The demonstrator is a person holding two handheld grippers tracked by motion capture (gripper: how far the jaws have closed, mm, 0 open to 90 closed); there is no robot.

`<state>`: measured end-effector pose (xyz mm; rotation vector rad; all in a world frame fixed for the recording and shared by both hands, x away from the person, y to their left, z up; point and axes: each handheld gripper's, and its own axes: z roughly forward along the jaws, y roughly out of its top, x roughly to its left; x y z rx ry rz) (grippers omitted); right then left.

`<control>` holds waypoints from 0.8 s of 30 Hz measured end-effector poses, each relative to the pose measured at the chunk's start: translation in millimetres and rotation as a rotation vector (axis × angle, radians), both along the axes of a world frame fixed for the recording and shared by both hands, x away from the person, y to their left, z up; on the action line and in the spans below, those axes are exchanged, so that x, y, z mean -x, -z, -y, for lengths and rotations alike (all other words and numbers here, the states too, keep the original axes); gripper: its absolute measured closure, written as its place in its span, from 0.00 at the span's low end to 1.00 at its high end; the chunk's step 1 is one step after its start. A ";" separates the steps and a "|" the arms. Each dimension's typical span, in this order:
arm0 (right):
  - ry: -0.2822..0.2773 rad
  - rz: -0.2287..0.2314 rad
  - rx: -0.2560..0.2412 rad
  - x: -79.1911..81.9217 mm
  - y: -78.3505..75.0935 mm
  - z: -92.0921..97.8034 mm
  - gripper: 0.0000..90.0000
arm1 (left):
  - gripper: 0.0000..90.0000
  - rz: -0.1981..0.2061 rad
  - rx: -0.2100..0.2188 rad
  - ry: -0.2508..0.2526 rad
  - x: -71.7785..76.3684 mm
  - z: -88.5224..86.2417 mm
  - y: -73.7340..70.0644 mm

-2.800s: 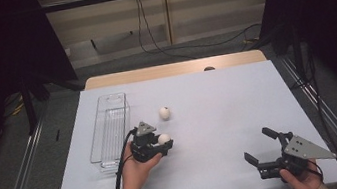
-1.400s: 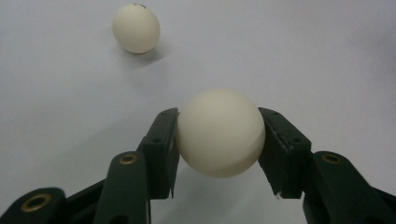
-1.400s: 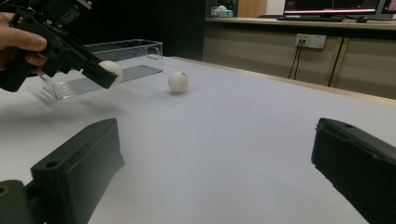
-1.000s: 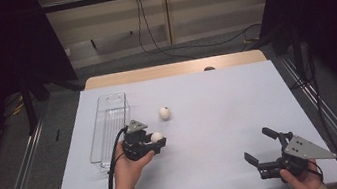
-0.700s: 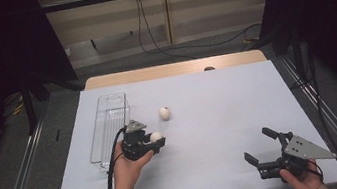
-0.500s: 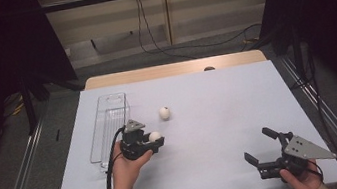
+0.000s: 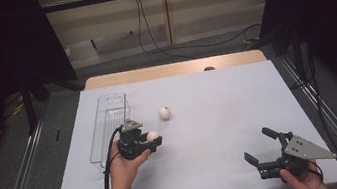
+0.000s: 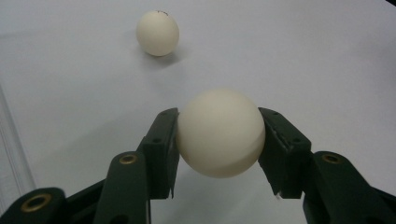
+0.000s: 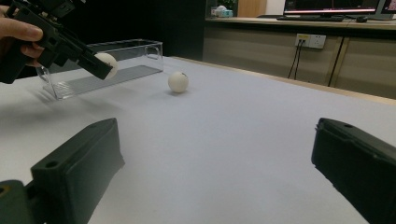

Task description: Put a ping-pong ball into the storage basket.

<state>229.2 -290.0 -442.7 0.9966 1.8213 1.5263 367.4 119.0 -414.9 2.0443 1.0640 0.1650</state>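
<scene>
Jaws of the left gripper (image 8: pixel 219 135) are clamping a white ball (image 8: pixel 220 133) just above the table, beside the clear tray (image 7: pixel 108 126), likely its destination. The right gripper (image 7: pixel 266 153) is resting wide open, empty.

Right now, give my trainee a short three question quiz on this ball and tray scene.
1. True or false: the left tongs grip a white ball.
2. Where does the other ball lie? A) inside the clear tray B) on the table beside the tray C) between the right tongs
3. Fill in: the right tongs' jaws stand ____.

Key: 1 true. 2 B. 3 open.
</scene>
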 end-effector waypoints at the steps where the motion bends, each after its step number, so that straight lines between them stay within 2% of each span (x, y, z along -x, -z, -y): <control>1: 0.001 0.000 0.000 0.0 0.0 0.0 0.01 | 0.57 0.002 -0.003 0.001 -0.1 -0.1 -0.1; 24: 0.000 0.001 0.000 0.0 0.0 0.0 0.01 | 0.57 0.002 0.000 -0.017 -0.7 -6.9 -5.4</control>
